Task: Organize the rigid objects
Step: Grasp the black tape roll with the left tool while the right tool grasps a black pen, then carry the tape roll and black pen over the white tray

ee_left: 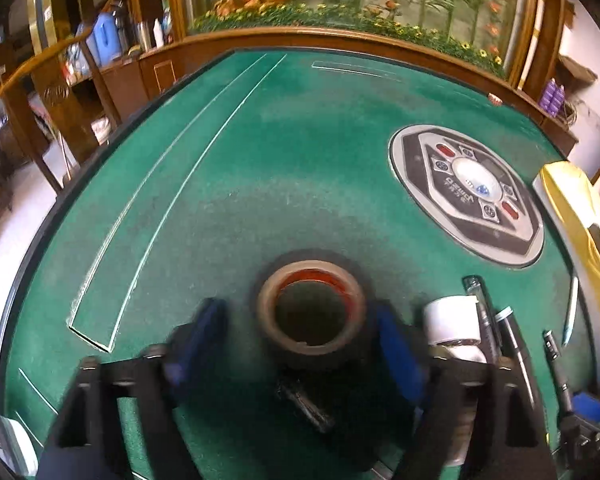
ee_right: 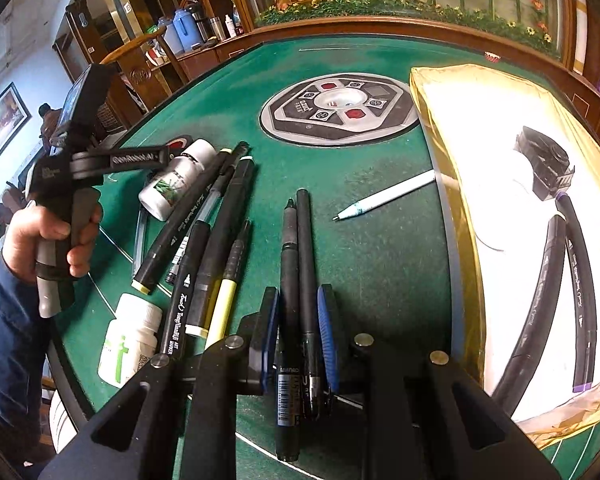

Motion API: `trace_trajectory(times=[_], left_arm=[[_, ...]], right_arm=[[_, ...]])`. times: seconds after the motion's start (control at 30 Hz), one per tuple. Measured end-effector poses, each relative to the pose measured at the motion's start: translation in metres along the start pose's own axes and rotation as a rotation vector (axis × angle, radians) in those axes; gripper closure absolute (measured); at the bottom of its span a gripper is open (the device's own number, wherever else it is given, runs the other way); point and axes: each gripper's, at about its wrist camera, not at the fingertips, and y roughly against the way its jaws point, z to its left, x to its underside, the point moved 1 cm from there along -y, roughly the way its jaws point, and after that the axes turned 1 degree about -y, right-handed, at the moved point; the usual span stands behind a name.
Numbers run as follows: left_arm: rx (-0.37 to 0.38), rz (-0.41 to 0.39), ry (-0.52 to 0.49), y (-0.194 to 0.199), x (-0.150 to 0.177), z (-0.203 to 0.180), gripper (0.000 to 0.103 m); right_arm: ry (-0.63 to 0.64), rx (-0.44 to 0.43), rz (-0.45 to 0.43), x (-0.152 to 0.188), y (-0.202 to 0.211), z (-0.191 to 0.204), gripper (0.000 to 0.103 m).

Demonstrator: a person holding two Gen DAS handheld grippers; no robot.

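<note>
The left claw stands open over the green worktop, its blue pads either side of a tape roll that stands on its flat side, with a gap showing on the left pad's side (the right pad's contact I cannot tell, for blur). Only the left wrist view shows this roll; there a white bottle lies just right of the claw, with dark pens beyond it.

The right wrist view shows what the other lacks. The right claw is closed on two black pens lying side by side, its blue pads pressed to their barrels. To their left lies a loose heap of markers, some with yellow ends, and two white bottles, one on its side further off and one near. A white pen lies alone to the right, its far end touching a tray lined in gold wrapping, where two long black markers and a small black object already rest on the white base. At far left a hand in a blue sleeve grips the handle of the left tool. The round control panel set in the worktop's middle appears in both views.
</note>
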Motion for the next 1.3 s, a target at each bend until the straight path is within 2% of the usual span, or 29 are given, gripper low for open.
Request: trace_trajectory(times=[0.17,0.3,0.33,0.37,0.4,0.5,0.63,0.83,0.93,1.07,1.13,1.23,1.3], left_arm=[[0.052,-0.006,0.021,0.011,0.008,0.006,0.037],[0.076,-0.076,0.009,0.045,0.023,0.0,0.037],[0.084,-0.088,0.003,0.05,0.025,-0.002,0.037],[0.097,-0.104,-0.004,0.058,0.028,-0.005,0.037],[0.115,-0.121,-0.007,0.067,0.031,-0.008,0.037],[0.159,-0.147,-0.01,0.082,0.032,-0.017,0.037],[0.18,-0.159,-0.035,0.088,0.031,-0.03,0.037],[0.199,-0.154,-0.037,0.091,0.038,-0.035,0.037],[0.201,-0.165,-0.05,0.096,0.041,-0.037,0.037],[0.212,-0.174,-0.06,0.102,0.044,-0.039,0.037],[0.215,-0.176,-0.061,0.103,0.046,-0.04,0.037],[0.227,-0.174,-0.065,0.104,0.049,-0.043,0.037],[0.24,-0.173,-0.072,0.105,0.05,-0.045,0.037]], right_arm=[[-0.012,-0.009,-0.003,0.0,0.0,-0.001,0.084],[-0.058,-0.035,-0.026,0.001,0.005,-0.008,0.086],[-0.062,-0.038,-0.034,0.001,0.007,-0.008,0.088],[-0.068,-0.048,-0.043,0.002,0.011,-0.008,0.097],[-0.071,-0.054,-0.044,0.002,0.013,-0.007,0.101],[-0.073,-0.056,-0.053,0.005,0.019,-0.005,0.101],[-0.041,-0.04,-0.014,0.008,0.015,0.0,0.101],[-0.02,-0.019,0.002,0.004,0.012,0.001,0.1],[-0.016,0.036,0.028,0.001,0.002,-0.002,0.1],[-0.018,0.015,0.012,0.001,0.008,0.0,0.098],[-0.009,0.026,-0.004,-0.002,0.014,0.002,0.097],[0.002,0.088,-0.011,-0.006,0.016,-0.001,0.074],[0.019,0.089,0.001,-0.008,0.012,-0.002,0.07]])
